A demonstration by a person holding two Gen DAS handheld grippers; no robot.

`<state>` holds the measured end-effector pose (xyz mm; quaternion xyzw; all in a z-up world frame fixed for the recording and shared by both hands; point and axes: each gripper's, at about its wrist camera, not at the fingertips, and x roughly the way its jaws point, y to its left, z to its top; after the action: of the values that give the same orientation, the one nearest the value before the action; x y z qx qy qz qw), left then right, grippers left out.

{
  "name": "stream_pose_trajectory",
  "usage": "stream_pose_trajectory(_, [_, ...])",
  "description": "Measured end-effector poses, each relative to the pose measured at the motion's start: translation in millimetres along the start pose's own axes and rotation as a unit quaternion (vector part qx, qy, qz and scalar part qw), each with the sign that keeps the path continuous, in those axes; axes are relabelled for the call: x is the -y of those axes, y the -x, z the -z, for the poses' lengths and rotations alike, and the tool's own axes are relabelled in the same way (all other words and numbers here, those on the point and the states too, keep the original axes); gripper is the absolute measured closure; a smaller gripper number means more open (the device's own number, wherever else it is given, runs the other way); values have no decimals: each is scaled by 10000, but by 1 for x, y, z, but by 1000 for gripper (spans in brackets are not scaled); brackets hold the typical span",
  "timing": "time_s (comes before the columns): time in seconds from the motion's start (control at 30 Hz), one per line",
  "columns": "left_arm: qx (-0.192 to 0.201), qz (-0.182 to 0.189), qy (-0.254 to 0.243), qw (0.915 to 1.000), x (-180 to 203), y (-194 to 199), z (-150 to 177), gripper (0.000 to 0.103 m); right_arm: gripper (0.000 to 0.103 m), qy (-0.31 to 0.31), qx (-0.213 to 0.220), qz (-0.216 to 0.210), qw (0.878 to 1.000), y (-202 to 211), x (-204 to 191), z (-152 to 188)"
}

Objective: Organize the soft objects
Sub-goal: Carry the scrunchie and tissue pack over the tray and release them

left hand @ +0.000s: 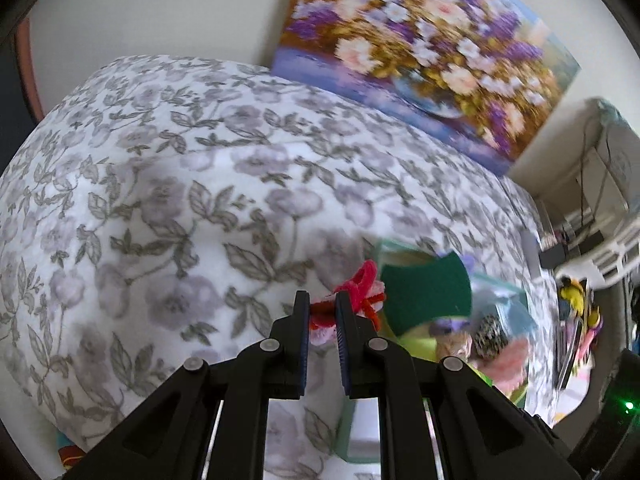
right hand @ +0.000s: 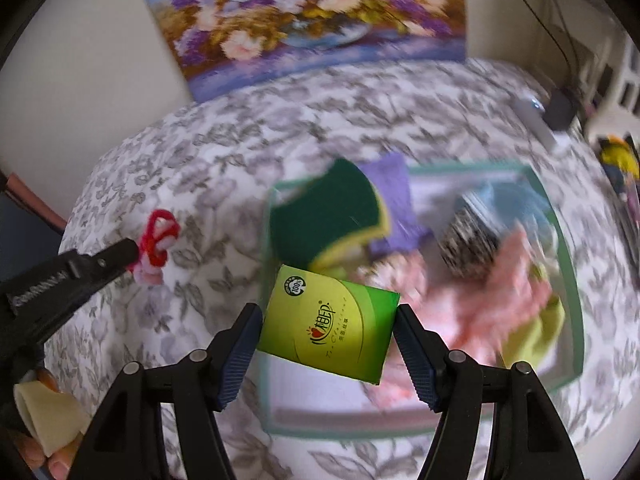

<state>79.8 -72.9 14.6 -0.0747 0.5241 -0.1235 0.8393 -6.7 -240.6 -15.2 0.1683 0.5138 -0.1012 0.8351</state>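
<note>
My left gripper is shut on a red and pink pipe-cleaner flower, held above the floral bedspread just left of the box; it also shows in the right wrist view. My right gripper is shut on a green tissue pack and holds it over the near left part of a clear box with a teal rim. In the box lie a green and yellow sponge, a purple cloth, a pink fluffy item, a black-and-white patterned item and a lime cloth.
A floral painting leans on the wall behind the bed. White shelving with cables and colourful items stand to the right. A hand holding a cream cloth shows at the lower left of the right wrist view.
</note>
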Motion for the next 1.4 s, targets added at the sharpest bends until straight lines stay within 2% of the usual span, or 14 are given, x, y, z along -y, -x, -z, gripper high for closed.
stream_pose_trajectory(0.13, [-192,105,-204,9996,17,-3,16,90,32,-215,-106,214,9995,2,25,15])
stream_pose_trajectory(0.43, [-570,299,-678,9956,48,-7,53,90,32,-632,-211,328,9972,7,65,33])
stream_pose_trajectory(0.73, [-926,178,-971,9908,62,-21,77,89,32,-727,-380,412,9958,2,80,46])
stream_pose_trajectory(1.07, [-1251,195,-947,9874,62,-36,84,88,32,-749,-494,456,9949,-2,83,47])
stream_pose_trajectory(1.13, [-1300,250,-887,9872,60,-36,84,80,32,-743,-538,470,9947,-4,84,49])
stream_pose_trajectory(1.2, [-1262,272,-807,9883,57,-34,83,63,32,-743,-575,469,9945,-6,84,49])
stream_pose_trajectory(1.33, [-1105,121,-721,9912,50,-28,79,57,32,-716,-556,469,9948,-3,82,48])
stream_pose_trajectory(1.4, [-994,-58,-713,9925,46,-25,77,44,32,-694,-567,477,9948,-2,80,48])
